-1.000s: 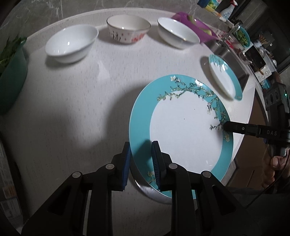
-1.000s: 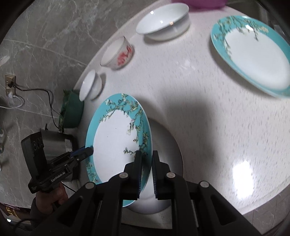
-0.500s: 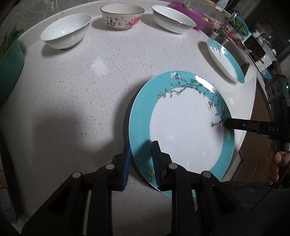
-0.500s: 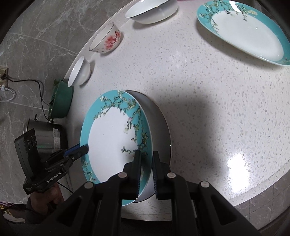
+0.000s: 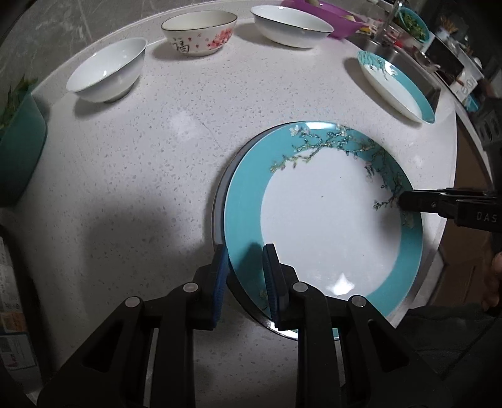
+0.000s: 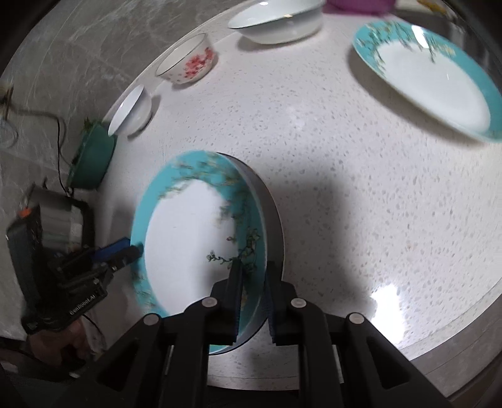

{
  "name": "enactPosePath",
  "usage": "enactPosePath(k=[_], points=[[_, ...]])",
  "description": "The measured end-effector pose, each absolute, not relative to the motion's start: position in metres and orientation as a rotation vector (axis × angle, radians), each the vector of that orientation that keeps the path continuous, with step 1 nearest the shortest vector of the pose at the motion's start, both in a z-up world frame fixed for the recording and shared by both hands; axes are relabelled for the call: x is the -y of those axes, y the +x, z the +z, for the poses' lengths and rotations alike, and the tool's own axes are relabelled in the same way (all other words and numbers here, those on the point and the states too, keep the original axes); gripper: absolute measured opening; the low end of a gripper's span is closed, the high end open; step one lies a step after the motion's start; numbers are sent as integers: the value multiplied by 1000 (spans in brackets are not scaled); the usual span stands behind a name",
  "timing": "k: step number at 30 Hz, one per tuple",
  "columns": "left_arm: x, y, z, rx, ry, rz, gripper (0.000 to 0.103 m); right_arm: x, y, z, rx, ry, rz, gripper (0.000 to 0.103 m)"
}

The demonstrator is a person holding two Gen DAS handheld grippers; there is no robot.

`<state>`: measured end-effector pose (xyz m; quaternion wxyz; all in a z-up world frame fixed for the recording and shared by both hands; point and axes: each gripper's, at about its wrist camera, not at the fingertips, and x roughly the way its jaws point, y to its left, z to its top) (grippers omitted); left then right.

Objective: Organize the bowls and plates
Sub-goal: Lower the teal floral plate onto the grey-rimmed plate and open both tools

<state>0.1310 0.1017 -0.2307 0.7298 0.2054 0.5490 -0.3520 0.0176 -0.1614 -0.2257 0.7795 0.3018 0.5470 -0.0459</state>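
Readable writing: "DAS" in pale letters on the right gripper [image 5: 404, 201] body; a large Chinese character in dark ink on the flowered bowl [image 5: 199, 33], beside red blossoms; pale lettering on the left gripper [image 6: 131, 251] body, too blurred to read.

Counted on the white speckled counter [image 5: 157, 150]: three bowls in a far row, namely a plain white bowl [image 5: 106, 72] at far left, the flowered one in the middle, a wide white bowl [image 5: 291, 26] to its right. Two teal-rimmed plates with blossom branches: a held plate [image 5: 323, 219] at the near right edge, a second plate [image 5: 397, 86] at far right.

Left gripper pinching the held plate's near-left rim. Right gripper's jaws just been opening, rim between them, contact too blurred to tell. Held plate low over a grey disc [image 5: 219, 201] showing at its left edge, whether resting on it unclear.
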Motion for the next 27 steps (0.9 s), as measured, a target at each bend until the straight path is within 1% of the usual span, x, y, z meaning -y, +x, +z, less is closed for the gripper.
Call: enactPosePath(k=[4, 9, 14, 20, 26, 27], points=[[-99, 132, -231, -1201, 465, -765, 21, 152, 23, -222, -1202, 535, -105, 19], [-96, 130, -232, -1180, 501, -752, 21, 137, 30, -220, -1219, 378, -98, 26], [-94, 131, -233, -1173, 508, -745, 21, 123, 33, -218, -1229, 220, -99, 29], [-92, 129, -234, -1171, 513, -729, 21, 109, 33, -220, -1240, 52, -110, 31], [-95, 133, -234, -1183, 480, -725, 22, 114, 33, -222, -1225, 54, -99, 32], [-96, 135, -233, -1184, 468, -721, 25, 116, 33, -221, -1222, 60, -99, 33]])
